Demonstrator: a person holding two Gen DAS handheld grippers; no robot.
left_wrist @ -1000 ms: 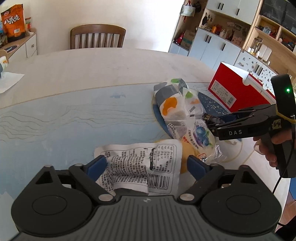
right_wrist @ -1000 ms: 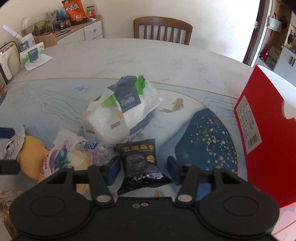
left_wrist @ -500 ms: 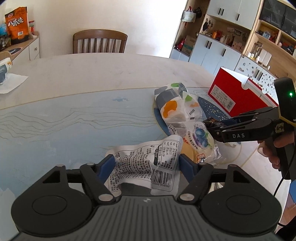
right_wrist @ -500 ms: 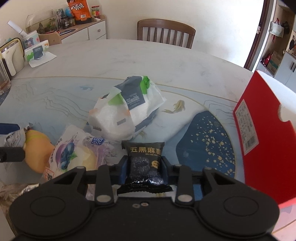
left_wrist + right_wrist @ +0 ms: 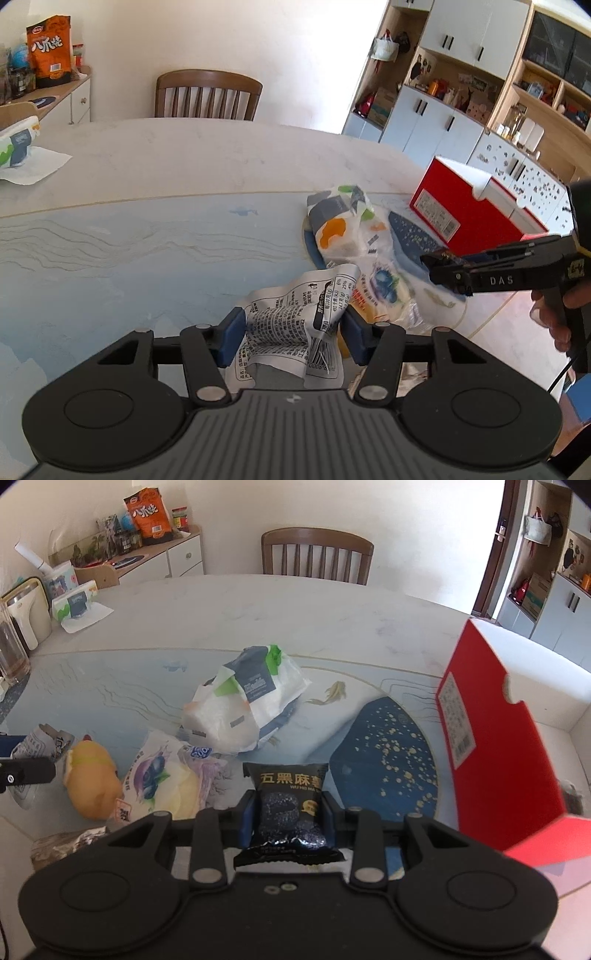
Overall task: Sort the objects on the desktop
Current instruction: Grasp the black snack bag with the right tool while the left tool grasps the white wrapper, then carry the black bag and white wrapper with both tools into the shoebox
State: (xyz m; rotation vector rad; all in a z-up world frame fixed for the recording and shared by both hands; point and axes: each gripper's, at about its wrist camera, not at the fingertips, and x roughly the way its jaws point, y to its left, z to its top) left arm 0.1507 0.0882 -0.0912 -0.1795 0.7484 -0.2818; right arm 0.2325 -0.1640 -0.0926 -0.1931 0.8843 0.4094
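Left of the red cardboard box (image 5: 506,746), farthest out, the left gripper (image 5: 291,334) pinches a crumpled white printed wrapper (image 5: 295,314); its jaws have just been closing, and the blue pads now press the wrapper's two sides, creasing it upward between them. Wrapper sits partly over a yellow-orange packaged bun (image 5: 92,779), which lies just beside it on the box side.

Next toward the box: a clear pouch with blueberry print (image 5: 162,775), touching the bun, then a large white plastic pack with navy label and green patches (image 5: 251,701) behind it, farther up the pale blue patterned table (image 5: 110,686).

Nearer the box, the right gripper (image 5: 288,810) is clamped on a small black snack packet with gold lettering (image 5: 288,797), pads squeezing its sides. Packet's long axis runs straight out along the fingers, top edge pointing away from the camera.

Box stands open to the right of the right gripper, white interior showing, red wall tilted toward the table. Judgement: the right hand is the nearer one to the box, so the black packet likely goes in first with a swing rightward; the left hand's wrapper must cross the whole pile.
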